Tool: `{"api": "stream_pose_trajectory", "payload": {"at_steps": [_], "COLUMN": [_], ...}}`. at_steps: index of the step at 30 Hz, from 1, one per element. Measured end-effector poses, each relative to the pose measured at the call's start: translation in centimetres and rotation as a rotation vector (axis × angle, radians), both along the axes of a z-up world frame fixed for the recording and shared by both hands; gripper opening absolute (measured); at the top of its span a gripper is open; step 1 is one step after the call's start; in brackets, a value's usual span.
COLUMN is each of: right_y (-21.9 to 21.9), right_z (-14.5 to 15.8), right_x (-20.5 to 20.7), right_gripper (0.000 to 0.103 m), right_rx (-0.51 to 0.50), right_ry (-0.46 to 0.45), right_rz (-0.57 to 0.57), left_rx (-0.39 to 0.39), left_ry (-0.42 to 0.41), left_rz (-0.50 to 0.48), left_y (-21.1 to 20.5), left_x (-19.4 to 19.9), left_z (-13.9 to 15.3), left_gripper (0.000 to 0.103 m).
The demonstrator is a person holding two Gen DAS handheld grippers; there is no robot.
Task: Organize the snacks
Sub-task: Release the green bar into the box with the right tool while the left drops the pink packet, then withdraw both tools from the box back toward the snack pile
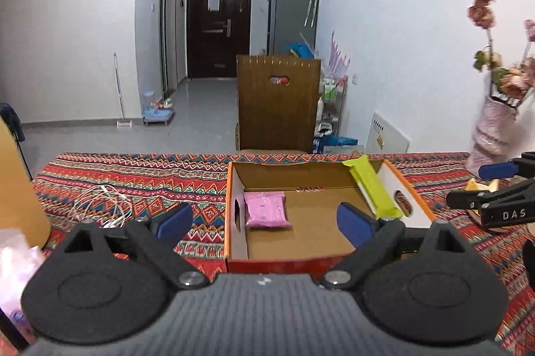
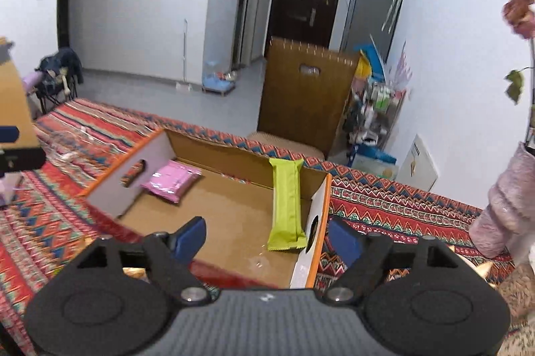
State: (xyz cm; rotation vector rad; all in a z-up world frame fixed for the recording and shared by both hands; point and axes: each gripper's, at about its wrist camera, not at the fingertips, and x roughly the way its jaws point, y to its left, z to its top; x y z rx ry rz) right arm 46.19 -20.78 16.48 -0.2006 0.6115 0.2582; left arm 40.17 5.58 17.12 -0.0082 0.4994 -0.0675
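- While both hand-held tools hang above the table, the open orange-rimmed cardboard box [image 1: 329, 224] serves as the landmark on the red zigzag-patterned tablecloth [image 1: 150, 179].
- Inside the box, a flat pink plastic snack packet [image 1: 266, 210] lies on the brown floor against the left wall, just beside that wall's oval handle hole.
- A long lime-green wrapped snack bar [image 2: 287, 205] stands tilted against the box's right wall, its lower end on the floor near the right handle hole and its upper end above the far rim.
- The left gripper [image 1: 265, 220], with black arms and blue pads, has its jaws spread wide over the near half of the box; nothing is between them.
- The right gripper [image 2: 267, 239] is also spread apart and empty, with one pad over the box floor and the other outside the right wall.
- Left of the box, a tangle of thin white cable [image 1: 100, 205] lies on the cloth.
- Right of the box stands a pale pink ribbed vase [image 1: 495, 135] of faded flowers.
- Behind the box, beyond the table's far edge, rises a brown wooden chair back [image 1: 277, 102].
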Motion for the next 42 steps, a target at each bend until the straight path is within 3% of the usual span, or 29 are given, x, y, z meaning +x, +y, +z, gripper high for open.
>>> {"api": "stream_pose_trajectory", "payload": {"at_steps": [9, 22, 34, 42], "right_y": [-1.4, -2.4, -2.6, -2.7], "right_z": [0.7, -3.7, -10.5, -12.9], "right_x": [-12.0, -26.5, -35.7, -36.8], "right_gripper": [0.089, 0.096, 0.098, 0.098], "right_rx": [0.054, 0.143, 0.194, 0.167], "right_ry": [-0.091, -0.123, -0.109, -0.062], "right_rz": [0.023, 0.050, 0.041, 0.031], "left_rx": [-0.035, -0.055, -0.054, -0.045], "left_ry": [-0.039, -0.049, 0.037, 0.087], "left_rz": [-0.023, -0.006, 0.030, 0.024], "left_y": [-1.2, -2.9, -2.4, -2.7], "left_x": [-11.7, -24.9, -30.8, -30.8], "left_z": [-1.2, -5.5, -11.5, -13.0], "left_gripper": [0.100, 0.103, 0.103, 0.103]}}
